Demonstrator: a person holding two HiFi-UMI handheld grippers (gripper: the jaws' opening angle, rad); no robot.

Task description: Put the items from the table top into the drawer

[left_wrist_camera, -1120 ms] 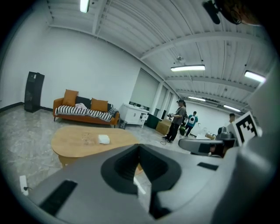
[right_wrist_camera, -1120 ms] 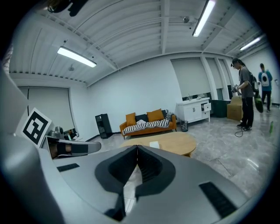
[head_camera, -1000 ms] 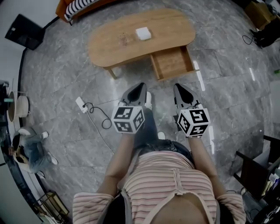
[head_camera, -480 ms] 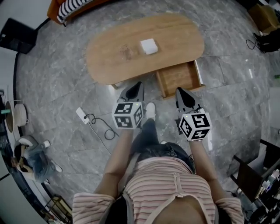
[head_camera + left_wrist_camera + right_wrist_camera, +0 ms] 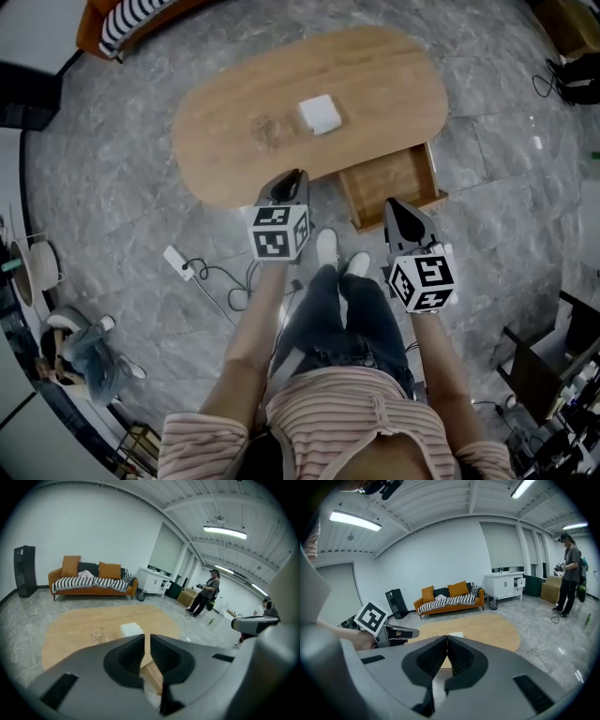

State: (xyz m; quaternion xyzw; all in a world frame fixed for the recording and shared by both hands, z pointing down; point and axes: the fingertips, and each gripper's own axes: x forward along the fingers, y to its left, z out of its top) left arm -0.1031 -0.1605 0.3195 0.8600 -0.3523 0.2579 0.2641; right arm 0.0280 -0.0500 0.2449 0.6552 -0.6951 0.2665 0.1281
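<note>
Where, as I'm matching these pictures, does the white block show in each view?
Head view: white block, upper centre.
Left gripper view: block just above the jaws, left of centre.
Right gripper view: block a sliver above the jaw tips.
Shared landmark: the oval wooden table under it.

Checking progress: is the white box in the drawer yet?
No, the white box lies on the table top, and the open drawer shows only bare wood inside.
</note>
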